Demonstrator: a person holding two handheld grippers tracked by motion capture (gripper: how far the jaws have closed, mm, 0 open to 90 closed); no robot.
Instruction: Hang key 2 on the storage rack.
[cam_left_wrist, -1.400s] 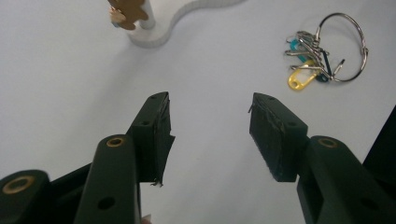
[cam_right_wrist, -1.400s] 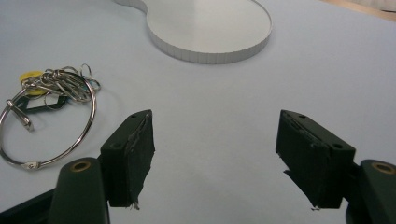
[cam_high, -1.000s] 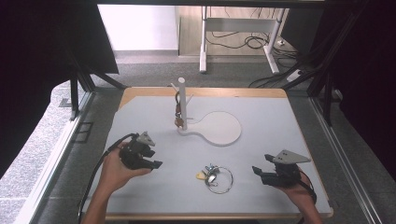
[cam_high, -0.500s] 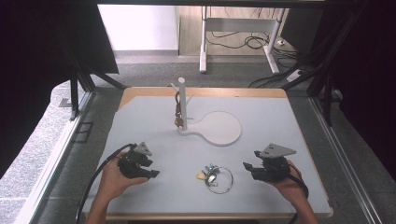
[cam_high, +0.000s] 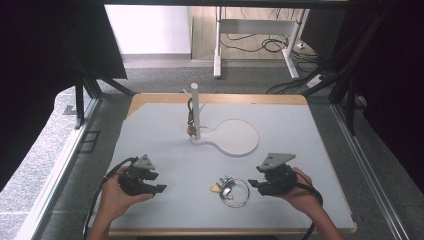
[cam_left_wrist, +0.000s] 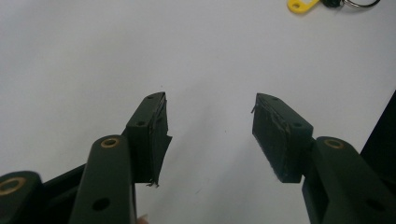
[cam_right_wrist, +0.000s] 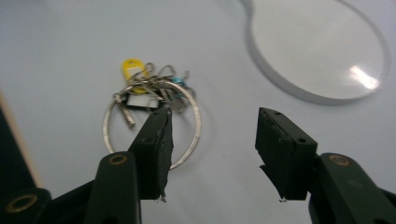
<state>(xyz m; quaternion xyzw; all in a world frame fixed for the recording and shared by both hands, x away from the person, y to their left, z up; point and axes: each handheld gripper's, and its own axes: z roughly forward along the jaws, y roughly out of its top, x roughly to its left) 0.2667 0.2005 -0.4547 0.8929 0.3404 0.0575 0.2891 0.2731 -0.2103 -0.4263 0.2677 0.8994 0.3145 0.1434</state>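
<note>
Two grippers sit low over a pale grey table (cam_high: 165, 135), which takes up most of the high view and has a wooden edge along its far side. Toward the far middle of the table stands a white stand (cam_high: 235, 137): a flat round base with an upright post rising from its left end. Something small and brown (cam_high: 190, 117) hangs against the post; what it is cannot be told.

The left gripper (cam_high: 159, 188), held in the person's left hand (cam_high: 112, 197), is near the front left of the table. In the left gripper view its jaws stand wide apart with bare table between them, holding nothing.

The right gripper (cam_high: 254, 185), in the right hand (cam_high: 300, 192), is at the front right, just beside the key ring. Its jaws are also wide open and empty, with the left one showing over the ring's edge in the right gripper view.

The key ring (cam_high: 232, 189) lies flat on the table between the two grippers, nearer the right one. A cluster of keys and a yellow tag (cam_right_wrist: 131, 66) gather at one side of it.
</note>
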